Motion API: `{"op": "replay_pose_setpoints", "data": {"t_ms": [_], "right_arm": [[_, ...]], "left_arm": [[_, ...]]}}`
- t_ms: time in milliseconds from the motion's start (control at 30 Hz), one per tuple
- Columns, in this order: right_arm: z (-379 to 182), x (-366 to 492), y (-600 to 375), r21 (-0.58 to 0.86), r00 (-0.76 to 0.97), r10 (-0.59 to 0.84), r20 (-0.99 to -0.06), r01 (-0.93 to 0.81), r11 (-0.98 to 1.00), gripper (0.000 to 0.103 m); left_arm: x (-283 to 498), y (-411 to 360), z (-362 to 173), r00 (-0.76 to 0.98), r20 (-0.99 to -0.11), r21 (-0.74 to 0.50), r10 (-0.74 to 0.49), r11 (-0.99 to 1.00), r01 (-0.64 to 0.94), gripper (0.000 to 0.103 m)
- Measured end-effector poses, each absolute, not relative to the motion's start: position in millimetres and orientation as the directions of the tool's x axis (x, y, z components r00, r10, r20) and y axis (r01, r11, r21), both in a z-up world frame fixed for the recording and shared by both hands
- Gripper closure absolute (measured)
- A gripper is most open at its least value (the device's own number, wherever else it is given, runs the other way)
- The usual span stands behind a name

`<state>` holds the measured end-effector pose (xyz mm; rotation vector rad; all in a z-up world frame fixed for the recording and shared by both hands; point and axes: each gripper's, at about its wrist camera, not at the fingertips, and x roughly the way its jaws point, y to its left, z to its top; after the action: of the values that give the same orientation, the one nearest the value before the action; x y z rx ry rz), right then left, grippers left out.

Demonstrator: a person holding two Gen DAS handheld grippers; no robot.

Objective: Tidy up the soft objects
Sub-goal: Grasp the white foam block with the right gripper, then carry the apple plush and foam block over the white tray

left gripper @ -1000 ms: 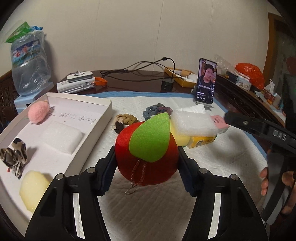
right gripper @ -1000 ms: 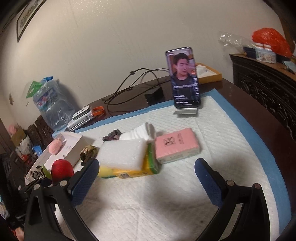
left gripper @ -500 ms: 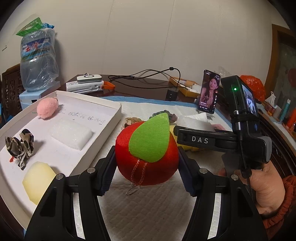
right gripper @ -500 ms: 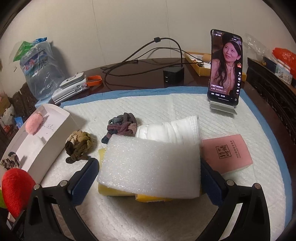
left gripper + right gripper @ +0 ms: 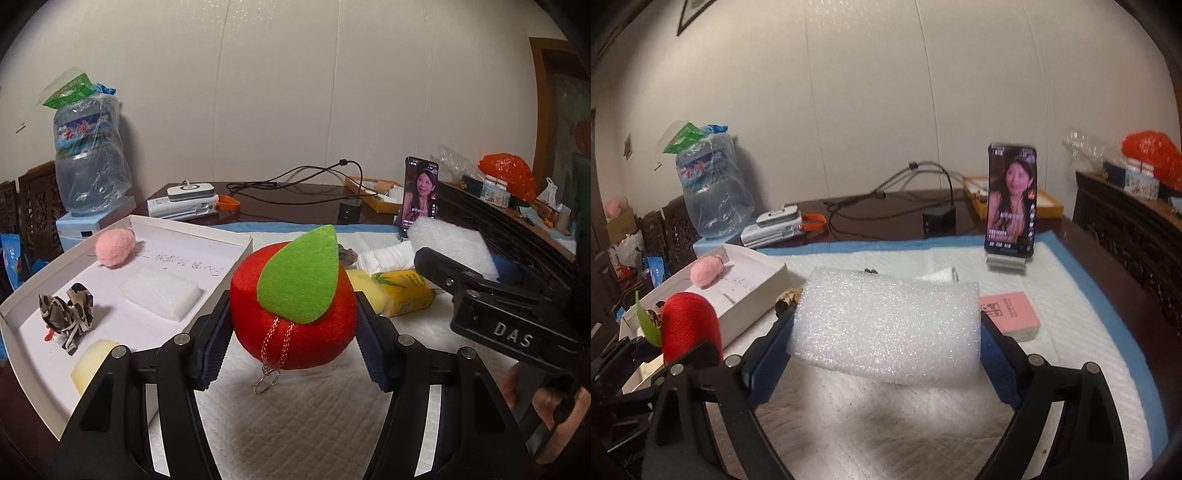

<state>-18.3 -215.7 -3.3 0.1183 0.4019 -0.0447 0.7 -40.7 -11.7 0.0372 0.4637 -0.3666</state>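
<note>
Red and soft, the apple [image 5: 293, 308] sits between the pads of my left gripper [image 5: 291, 332], held up over the white pad [image 5: 295, 424], just beside the tray [image 5: 207, 295]. The pads press it on both sides, so the grip is snug. My right gripper [image 5: 886, 354] has the foam [image 5: 886, 325] between its fingers, and its jaws are closing on it now; the foam sits up off the pad and both ends touch the blue pads. I want to squeeze soft things only a little, just so they do not slip, because a hard pinch would squash them. The tray already holds a pink puff [image 5: 115, 246], a foam block [image 5: 162, 295], a bow [image 5: 66, 314] and a yellow sponge [image 5: 92, 363]. I think the best spot for the apple is the bare part of the tray, away from the puff and the block. I should carry it over the rim, go down low, then let go slowly so it does not roll. The ring [image 5: 266, 384] on its chain hangs down, so I must lift it high enough to clear the rim. The foam can wait its turn, so my two hands do not bump.
</note>
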Motion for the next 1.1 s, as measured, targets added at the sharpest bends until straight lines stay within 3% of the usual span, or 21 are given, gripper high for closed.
{"op": "replay_pose_setpoints", "data": {"t_ms": [133,667,1100], "right_arm": [[-0.6,-30.3,-212.0,0.067,0.948,-0.053,-0.314,0.078,0.995,0.011],[-0.6,-36.1,-213.1,0.099,0.952,-0.031,-0.305,0.064,0.993,0.011],[19.2,-39.0,-194.3,0.104,0.955,0.043,-0.293,-0.013,0.994,0.01]], "left_arm": [[-3.3,-41.7,-9.9,0.847,-0.424,-0.022,-0.321,0.938,0.345,0.041],[-3.2,-30.7,-5.2,0.847,-0.419,-0.073,-0.328,0.942,0.328,0.041],[-12.2,21.6,30.3,0.893,-0.357,-0.126,-0.274,0.961,0.245,0.04]]}}
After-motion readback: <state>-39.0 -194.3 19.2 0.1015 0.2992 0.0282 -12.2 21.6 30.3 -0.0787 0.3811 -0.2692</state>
